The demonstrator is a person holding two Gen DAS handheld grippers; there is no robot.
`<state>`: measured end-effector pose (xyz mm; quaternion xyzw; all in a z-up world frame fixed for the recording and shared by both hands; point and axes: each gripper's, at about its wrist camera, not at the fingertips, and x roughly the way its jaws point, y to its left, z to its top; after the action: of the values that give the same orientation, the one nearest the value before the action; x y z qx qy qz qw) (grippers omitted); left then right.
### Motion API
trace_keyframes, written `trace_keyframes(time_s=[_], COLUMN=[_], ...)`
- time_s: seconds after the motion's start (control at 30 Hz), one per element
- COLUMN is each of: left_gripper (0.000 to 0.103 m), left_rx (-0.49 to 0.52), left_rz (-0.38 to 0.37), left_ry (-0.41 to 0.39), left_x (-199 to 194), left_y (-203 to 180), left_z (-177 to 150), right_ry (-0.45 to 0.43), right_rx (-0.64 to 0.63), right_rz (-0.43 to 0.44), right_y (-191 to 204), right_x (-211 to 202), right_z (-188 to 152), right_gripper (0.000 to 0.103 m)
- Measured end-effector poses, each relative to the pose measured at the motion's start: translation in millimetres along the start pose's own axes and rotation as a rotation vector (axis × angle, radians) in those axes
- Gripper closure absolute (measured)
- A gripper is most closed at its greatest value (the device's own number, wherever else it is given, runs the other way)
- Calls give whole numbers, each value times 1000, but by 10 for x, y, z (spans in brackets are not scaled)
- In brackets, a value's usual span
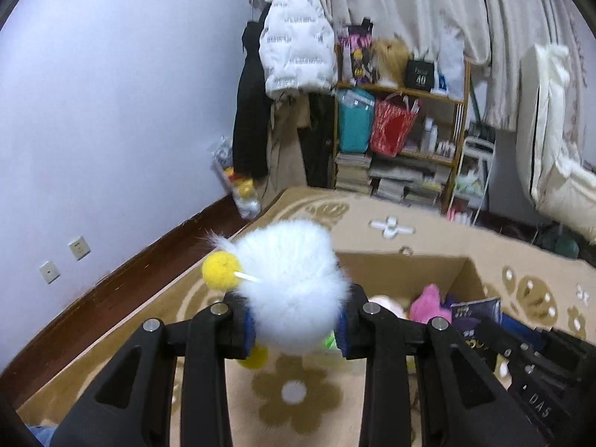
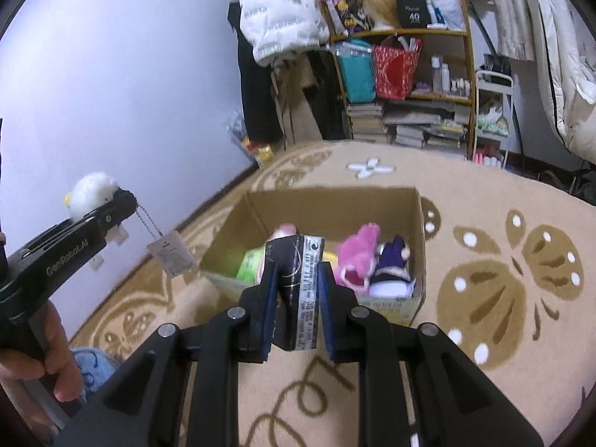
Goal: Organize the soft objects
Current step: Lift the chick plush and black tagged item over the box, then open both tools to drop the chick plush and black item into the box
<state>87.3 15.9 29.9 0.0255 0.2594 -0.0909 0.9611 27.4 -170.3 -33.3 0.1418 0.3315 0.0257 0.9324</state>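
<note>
right wrist view: box (image 2: 417,219) lies just ahead of right tool (image 2: 296,294), clamped on a pack (image 2: 300,279); left tool (image 2: 111,205), clamped on a plush (image 2: 91,193), hangs farther left.

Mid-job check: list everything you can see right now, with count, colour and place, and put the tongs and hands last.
Fluffy chick toy: one, white with yellow, held above the rug.
Chain with paper tag: one, hanging from the toy.
Dark packet: one, navy-black, held over the box.
Cardboard box: one, brown, open on the rug.
Pink plush: one, inside the box.
Purple plush: one, inside the box, right side.
Green item: one, inside the box, left side.
Rug: one, beige, brown patterns.
Shelf: one, wooden, far wall.
White jacket: one, hanging.
Left tongs: shut on toy.
Right tongs: shut on packet.
Hand: one, holding left tongs.
</note>
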Motion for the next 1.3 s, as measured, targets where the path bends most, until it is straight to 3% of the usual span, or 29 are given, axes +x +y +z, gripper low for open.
trace_keyframes(time_s=[0.27,0.47,1.1,1.13,1.2,1.3], left_gripper=[72,72,69,66,48,45], left_rx=[14,28,14,20,37,44], left_rz=[-59,-79,-60,-49,2,18], left_ry=[-18,16,205,211,217,204], left_x=[204,410,1004,1016,1037,1021], left_y=[-88,-165,-271,-275,-282,-287], left_z=[63,-9,-316,-332,-357,-351], right_ry=[-70,-96,30,35,41,41], right_rx=[11,4,39,40,39,39], right_rz=[-2,-25,-64,-67,-66,-65], right_y=[-54,-106,-340,-348,-352,-349], right_x=[87,204,725,737,749,733], right_z=[120,211,117,106,90,76], right_gripper=[81,81,80,80,80,80])
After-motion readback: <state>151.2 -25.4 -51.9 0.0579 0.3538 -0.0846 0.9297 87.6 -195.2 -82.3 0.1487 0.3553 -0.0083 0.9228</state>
